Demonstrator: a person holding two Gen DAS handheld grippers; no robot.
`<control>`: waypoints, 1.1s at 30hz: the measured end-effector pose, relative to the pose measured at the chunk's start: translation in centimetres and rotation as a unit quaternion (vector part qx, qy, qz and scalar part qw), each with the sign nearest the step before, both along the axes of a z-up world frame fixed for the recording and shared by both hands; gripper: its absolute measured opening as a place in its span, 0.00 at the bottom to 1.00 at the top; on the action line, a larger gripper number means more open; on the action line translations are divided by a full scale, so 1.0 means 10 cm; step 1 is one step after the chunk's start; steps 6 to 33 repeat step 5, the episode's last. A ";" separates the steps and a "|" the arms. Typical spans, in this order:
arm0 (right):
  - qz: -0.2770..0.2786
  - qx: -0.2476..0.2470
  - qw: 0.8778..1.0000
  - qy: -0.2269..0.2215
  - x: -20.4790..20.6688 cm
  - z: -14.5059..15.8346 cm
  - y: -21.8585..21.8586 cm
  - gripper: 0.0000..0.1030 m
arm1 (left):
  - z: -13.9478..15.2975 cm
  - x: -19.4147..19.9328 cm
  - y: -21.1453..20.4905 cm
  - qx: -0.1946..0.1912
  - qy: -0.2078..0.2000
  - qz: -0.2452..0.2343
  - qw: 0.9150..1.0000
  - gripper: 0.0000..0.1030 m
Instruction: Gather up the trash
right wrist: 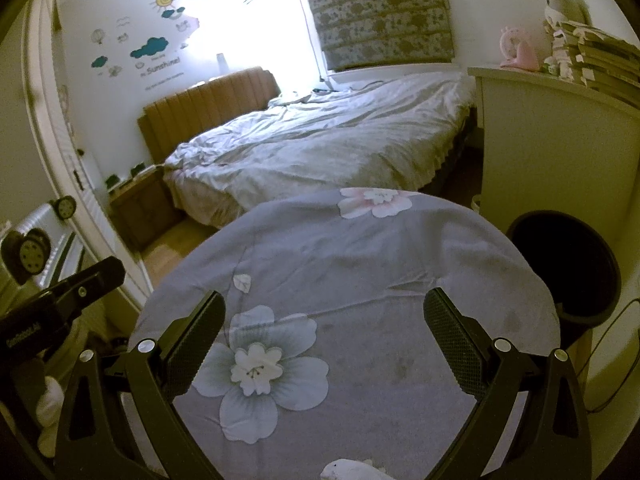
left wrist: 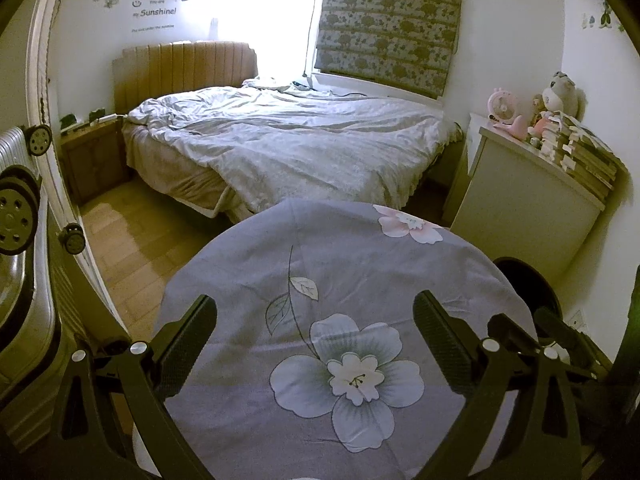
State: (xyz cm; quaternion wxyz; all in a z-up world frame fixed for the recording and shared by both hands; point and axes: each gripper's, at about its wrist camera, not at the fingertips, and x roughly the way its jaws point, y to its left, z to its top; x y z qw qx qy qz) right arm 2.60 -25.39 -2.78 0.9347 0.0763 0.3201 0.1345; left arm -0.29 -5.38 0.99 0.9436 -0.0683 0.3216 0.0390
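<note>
Left wrist footage shows the left gripper (left wrist: 316,320) held with its jaws spread wide and nothing between them, above a round table (left wrist: 344,264) draped in a grey cloth printed with large flowers. Right wrist footage shows the right gripper (right wrist: 324,316) likewise released and unladen over the same cloth. A crumpled white scrap of trash (right wrist: 352,470) is seen at the table's near edge, at the very bottom of the right wrist view, close below the right gripper and touched by neither finger. A dark round bin (right wrist: 568,268) is set on the floor just beside the table on its right, against a pale cabinet (right wrist: 552,144) on which stacked books, a pink fan and a plush toy are kept. An unmade bed (left wrist: 288,144) with a padded headboard is seen beyond the table, under a bright window with a patterned blind. A ribbed suitcase (left wrist: 20,240) with wheels is glimpsed at the left edge.
</note>
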 end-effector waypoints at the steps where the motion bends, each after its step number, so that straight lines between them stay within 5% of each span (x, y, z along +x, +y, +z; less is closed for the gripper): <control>1: 0.000 0.000 1.000 0.000 0.00 -0.01 0.00 0.95 | -0.01 0.00 0.00 0.000 0.000 -0.001 1.000 0.95; 33: -0.001 0.000 1.000 0.000 0.00 -0.03 0.00 0.95 | -0.01 0.01 0.01 0.000 0.001 -0.001 1.000 0.95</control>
